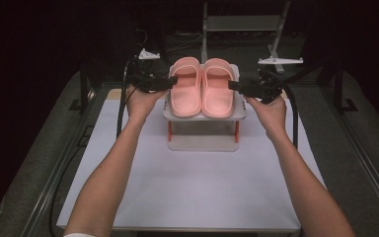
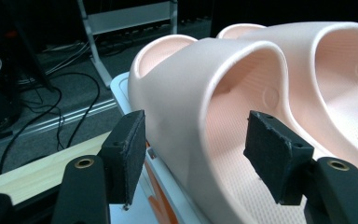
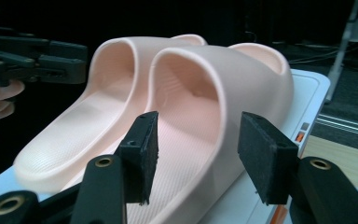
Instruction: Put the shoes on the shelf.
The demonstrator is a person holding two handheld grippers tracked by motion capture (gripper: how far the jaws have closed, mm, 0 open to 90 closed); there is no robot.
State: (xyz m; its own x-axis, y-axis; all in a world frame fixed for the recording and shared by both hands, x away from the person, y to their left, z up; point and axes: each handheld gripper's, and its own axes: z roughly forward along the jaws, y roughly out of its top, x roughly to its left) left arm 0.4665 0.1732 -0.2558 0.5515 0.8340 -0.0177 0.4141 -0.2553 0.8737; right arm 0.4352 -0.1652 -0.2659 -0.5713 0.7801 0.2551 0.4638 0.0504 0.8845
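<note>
High overhead view; two close side views, shared slippers (image 1: 202, 86).

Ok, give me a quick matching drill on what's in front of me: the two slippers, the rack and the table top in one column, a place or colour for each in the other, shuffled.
Things:
1. left slipper
2. right slipper
3. white rack
4. table top

Descriptions:
A. pale lilac, under everything
B. pink, its outer strap wall between the open left tongs
C. orange posts, carries both slippers
D. pink, its outer strap wall between the open right tongs

Pairs: 1-B, 2-D, 3-C, 4-A
</note>
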